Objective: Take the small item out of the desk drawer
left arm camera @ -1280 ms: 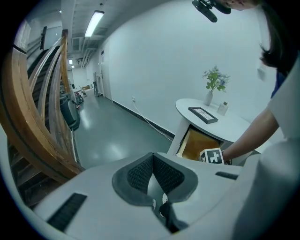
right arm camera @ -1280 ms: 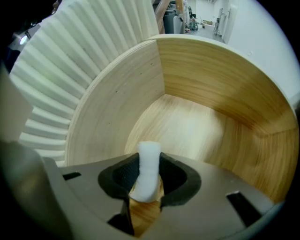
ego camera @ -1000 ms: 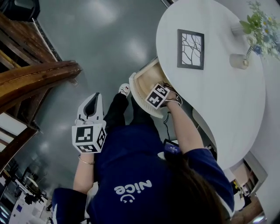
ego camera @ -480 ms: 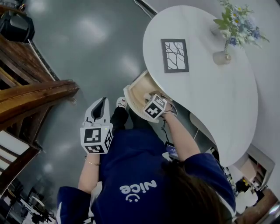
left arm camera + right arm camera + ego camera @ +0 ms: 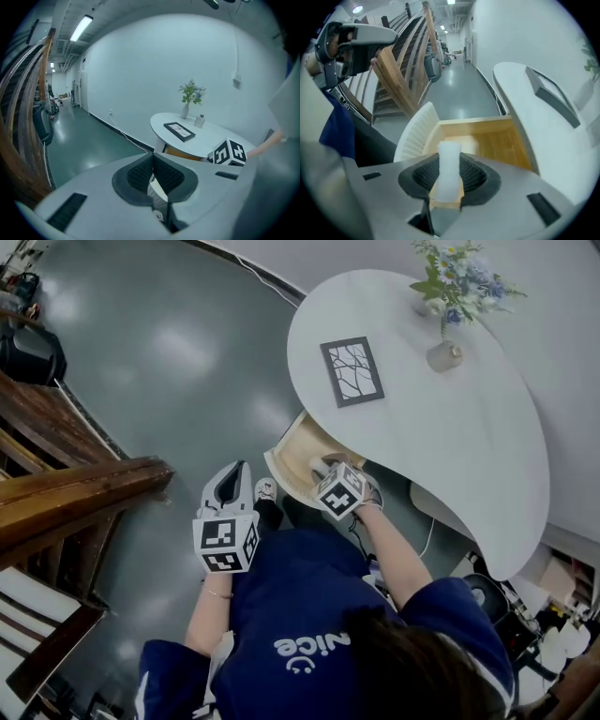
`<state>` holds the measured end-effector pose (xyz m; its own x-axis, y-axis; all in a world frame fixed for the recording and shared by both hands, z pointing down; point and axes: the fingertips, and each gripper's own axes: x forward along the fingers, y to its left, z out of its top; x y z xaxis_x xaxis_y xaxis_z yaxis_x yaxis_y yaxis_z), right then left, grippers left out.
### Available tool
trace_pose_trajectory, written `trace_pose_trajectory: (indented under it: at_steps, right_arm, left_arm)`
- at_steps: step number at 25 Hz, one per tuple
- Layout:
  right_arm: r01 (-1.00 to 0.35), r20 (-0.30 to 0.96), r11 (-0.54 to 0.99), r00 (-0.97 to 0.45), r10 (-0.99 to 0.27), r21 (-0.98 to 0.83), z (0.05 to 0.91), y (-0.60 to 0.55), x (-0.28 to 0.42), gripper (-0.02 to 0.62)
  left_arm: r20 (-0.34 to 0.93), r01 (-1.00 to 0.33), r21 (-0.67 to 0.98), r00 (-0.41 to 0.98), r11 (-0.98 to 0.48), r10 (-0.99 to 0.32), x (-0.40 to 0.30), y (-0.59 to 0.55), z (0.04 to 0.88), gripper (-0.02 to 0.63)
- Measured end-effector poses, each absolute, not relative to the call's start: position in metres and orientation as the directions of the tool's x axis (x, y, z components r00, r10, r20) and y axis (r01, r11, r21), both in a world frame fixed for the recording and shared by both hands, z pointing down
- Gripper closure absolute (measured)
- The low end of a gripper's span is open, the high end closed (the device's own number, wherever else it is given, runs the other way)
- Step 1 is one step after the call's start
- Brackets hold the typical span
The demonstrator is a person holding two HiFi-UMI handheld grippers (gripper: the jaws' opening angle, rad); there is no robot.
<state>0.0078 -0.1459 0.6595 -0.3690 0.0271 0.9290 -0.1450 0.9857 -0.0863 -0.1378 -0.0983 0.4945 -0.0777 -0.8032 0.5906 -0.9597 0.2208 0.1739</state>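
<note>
Right, the right hand-held gripper (image 5: 449,183) pinches a small white cylinder (image 5: 450,159) upright over the open wooden drawer (image 5: 506,145) under the white table (image 5: 450,427), likely to clear the rim. At eight o'clock from the drawer, the left hand-held gripper (image 5: 152,176) hangs pressed together and empty, well out of the way.

Pale wood drawer (image 5: 501,145), smooth white desk top (image 5: 469,427), glossy floor (image 5: 159,352)

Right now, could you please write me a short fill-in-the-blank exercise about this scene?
The right gripper has its jaws closed on a small ____ item.
The desk drawer stands ____.
The left gripper has ____ between its jaws.
The vase on the desk holds ____.
Missing words: white; open; nothing; flowers.
</note>
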Motion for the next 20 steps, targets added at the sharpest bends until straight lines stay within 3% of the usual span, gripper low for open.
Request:
trace_pose_trajectory:
  at_steps: [20]
  right_arm:
    - [-0.468,0.844,0.883,-0.486,-0.226,-0.032,0.568,-0.153,0.023,0.462]
  left_arm:
    - [0.527,-0.982,0.179,0.150,-0.063,-0.837,-0.092,-0.131,0.477,0.603]
